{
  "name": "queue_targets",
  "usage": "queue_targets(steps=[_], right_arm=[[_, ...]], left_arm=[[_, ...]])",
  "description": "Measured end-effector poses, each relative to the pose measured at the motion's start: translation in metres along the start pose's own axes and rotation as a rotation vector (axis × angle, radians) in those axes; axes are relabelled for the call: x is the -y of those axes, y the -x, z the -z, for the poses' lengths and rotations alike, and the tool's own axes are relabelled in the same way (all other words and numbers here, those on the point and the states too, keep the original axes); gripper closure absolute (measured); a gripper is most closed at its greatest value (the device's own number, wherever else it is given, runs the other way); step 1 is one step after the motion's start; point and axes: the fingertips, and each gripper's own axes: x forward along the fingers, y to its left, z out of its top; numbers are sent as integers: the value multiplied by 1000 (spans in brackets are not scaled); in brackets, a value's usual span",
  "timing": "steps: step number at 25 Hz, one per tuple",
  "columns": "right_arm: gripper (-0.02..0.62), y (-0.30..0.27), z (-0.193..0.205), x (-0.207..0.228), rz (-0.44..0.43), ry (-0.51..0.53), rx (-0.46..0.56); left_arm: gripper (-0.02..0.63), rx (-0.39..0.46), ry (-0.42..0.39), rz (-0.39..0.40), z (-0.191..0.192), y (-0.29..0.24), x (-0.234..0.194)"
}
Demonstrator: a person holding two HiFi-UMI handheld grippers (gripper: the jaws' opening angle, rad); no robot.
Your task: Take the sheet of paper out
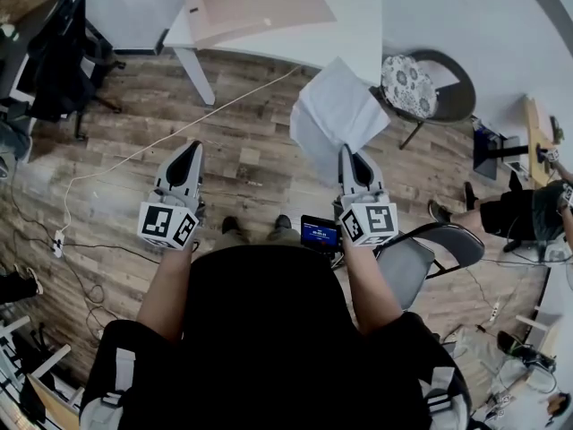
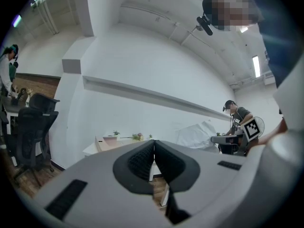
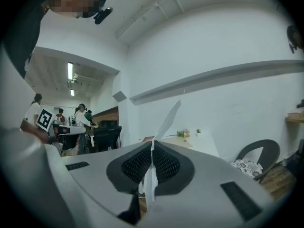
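A white sheet of paper [image 1: 336,115] hangs in the air in front of me, pinched at its near corner by my right gripper [image 1: 347,154]. In the right gripper view the sheet [image 3: 166,122] stands edge-on between the shut black pads [image 3: 164,164] and rises past the right gripper [image 3: 152,151]. My left gripper [image 1: 189,153] is held out level at the left, apart from the paper, jaws shut with nothing between them. In the left gripper view the left gripper [image 2: 154,148] has its pads [image 2: 140,163] pressed together, and the sheet [image 2: 197,136] shows off to the right.
A white table [image 1: 358,34] stands ahead with a tan folder [image 1: 255,9] lying on it. A chair with a patterned cushion [image 1: 409,85] is at its right. A folding chair [image 1: 421,258] is close to my right side. Cables [image 1: 107,164] run across the wooden floor. Other people work at the far right [image 1: 528,209].
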Motion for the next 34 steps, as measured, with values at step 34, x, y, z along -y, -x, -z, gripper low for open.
queue_targets(steps=[34], right_arm=[[581,21,11,29,-58,-9,-13]], left_arm=[[603,5,12,-89,5,12,39]])
